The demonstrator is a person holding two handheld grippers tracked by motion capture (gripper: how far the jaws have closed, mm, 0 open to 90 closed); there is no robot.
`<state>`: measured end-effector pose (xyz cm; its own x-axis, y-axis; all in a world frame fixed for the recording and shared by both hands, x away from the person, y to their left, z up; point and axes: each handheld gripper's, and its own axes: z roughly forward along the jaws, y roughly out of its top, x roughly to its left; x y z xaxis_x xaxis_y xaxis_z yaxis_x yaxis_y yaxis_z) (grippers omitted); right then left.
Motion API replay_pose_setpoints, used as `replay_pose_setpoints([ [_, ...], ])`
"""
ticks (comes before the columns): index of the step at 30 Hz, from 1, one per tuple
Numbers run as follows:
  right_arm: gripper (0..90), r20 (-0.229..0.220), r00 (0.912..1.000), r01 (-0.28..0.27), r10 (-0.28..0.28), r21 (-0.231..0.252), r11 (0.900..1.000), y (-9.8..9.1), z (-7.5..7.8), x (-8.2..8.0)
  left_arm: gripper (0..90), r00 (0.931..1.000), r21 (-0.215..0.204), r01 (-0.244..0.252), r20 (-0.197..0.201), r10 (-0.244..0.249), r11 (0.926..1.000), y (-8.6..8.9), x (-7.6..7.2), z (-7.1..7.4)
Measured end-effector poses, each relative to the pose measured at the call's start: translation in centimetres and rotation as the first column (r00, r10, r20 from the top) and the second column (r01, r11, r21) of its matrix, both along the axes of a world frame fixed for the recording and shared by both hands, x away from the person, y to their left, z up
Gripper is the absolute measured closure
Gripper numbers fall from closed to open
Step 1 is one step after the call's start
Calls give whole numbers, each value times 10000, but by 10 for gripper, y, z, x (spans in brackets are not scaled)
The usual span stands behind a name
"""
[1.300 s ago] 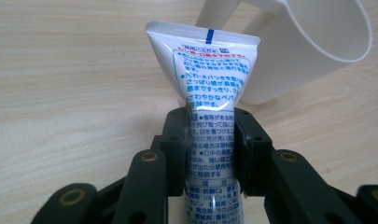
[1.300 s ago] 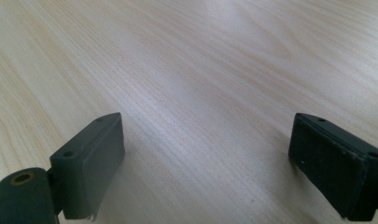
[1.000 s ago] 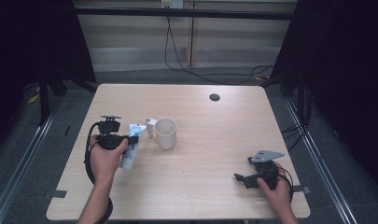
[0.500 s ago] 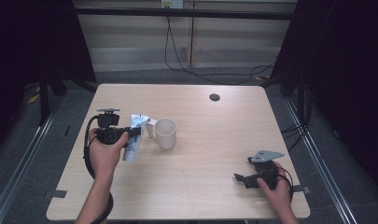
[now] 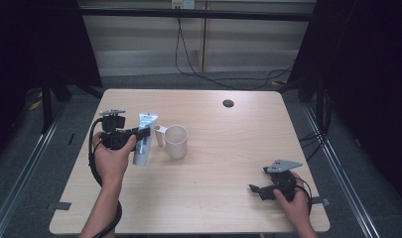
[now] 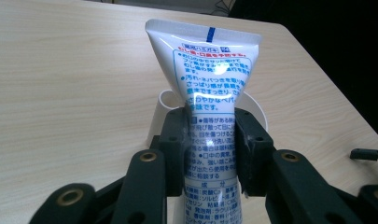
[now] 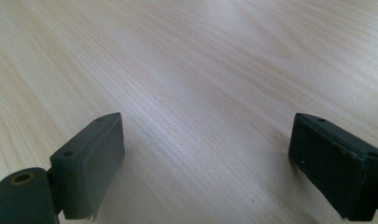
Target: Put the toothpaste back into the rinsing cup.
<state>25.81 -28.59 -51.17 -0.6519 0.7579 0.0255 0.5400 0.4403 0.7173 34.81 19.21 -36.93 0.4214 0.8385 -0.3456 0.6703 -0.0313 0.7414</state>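
Left claw (image 5: 145, 132) clenches a near-upright tube (image 5: 144, 140) just left of the cup (image 5: 176, 142); right claw (image 5: 253, 189) gapes, idle, on the desk (image 5: 228, 148).

A white tube (image 5: 143, 139) with blue and red printing is held off the tabletop (image 5: 228, 148) over its left half, nearer the left edge than the middle. It hangs nearly upright, its flat crimped end with a short blue mark up and leaning a little toward the far edge, its lower end pointing down toward the near edge. The left gripper (image 5: 139, 133) clamps it across the middle. Just beside it, toward the right edge, stands a cream mug (image 5: 176, 142), upright and open-mouthed, its handle turned toward the tube.
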Motion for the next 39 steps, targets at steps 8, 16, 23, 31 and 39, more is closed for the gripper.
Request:
replay_pose_setpoints([
  [8,102,6,10000,4,-4,1,10000,0,0,0,679,9995,-58,-54,297,56,10000,-5,3,4],
  [16,102,5,10000,3,-3,2,10000,0,0,0,679,9981,27,-120,609,118,9999,-16,6,8],
  [23,102,6,10000,2,-2,3,10000,0,0,0,677,9961,25,-141,873,138,9999,-21,9,13],
  [31,102,5,10000,1,-1,2,10000,0,0,0,678,9936,47,-136,1126,130,9999,-25,10,17],
  [39,102,5,10000,3,-3,3,10000,0,0,0,681,9876,-2,-97,1568,96,10000,-32,12,25],
])
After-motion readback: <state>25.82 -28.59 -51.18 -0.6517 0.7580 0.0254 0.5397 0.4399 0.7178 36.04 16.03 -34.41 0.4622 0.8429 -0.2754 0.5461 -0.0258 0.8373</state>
